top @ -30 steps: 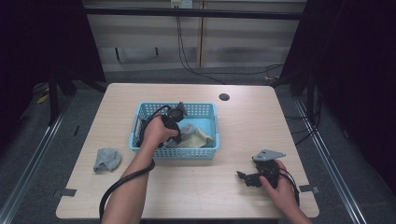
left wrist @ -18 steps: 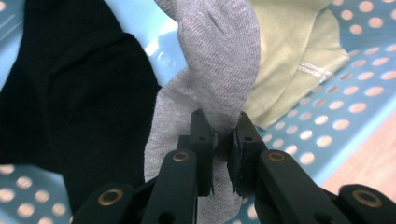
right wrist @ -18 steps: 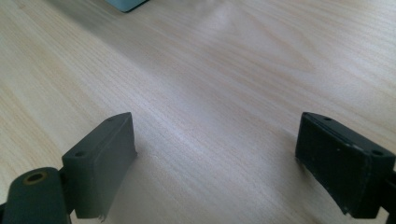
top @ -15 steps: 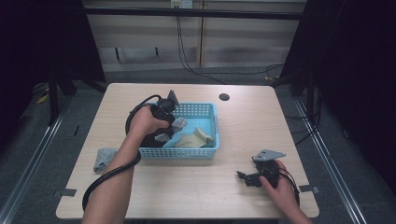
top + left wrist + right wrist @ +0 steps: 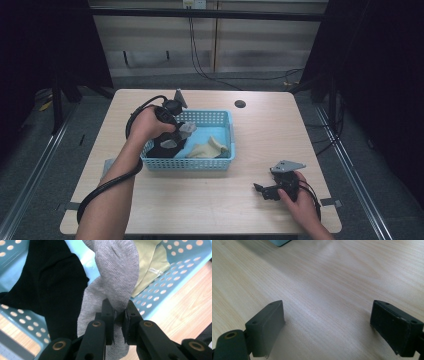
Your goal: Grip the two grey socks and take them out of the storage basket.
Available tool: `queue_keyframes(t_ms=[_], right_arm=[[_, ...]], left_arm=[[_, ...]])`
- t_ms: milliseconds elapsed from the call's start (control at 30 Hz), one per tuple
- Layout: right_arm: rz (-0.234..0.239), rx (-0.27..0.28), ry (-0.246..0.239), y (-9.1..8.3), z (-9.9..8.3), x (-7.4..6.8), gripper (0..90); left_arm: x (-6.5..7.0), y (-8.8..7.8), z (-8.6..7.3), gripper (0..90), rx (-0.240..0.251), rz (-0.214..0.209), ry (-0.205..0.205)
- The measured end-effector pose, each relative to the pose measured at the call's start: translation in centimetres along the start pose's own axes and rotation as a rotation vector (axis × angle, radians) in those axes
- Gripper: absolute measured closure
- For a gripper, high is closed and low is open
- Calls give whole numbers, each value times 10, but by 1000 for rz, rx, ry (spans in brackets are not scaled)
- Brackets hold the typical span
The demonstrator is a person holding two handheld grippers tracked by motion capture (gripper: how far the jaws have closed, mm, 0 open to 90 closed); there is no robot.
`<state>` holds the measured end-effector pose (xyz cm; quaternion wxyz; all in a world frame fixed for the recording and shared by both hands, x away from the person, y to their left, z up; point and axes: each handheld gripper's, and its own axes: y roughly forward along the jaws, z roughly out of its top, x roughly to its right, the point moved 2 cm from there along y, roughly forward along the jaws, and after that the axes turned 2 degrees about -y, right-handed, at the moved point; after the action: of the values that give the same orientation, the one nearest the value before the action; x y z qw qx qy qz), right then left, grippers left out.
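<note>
Lifted since before, left tongs (image 5: 117, 312) pinch grey sock (image 5: 115, 272).

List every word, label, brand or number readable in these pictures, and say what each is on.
Only one text shows, and it is too small to read: a short white print on the yellow-green cloth in the blue basket, seen in the left gripper view.
The grey sock, the black cloth, the table and both grippers carry no legible text.
</note>
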<state>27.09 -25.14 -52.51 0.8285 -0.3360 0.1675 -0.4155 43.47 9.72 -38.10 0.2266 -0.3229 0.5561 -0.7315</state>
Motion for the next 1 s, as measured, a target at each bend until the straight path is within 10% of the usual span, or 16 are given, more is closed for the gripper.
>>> queue_keyframes(t_ms=[1000], right_arm=[[-1,-1,0,0,0,0,115]], left_arm=[[-29,-42,-40,813,11,21,-62]])
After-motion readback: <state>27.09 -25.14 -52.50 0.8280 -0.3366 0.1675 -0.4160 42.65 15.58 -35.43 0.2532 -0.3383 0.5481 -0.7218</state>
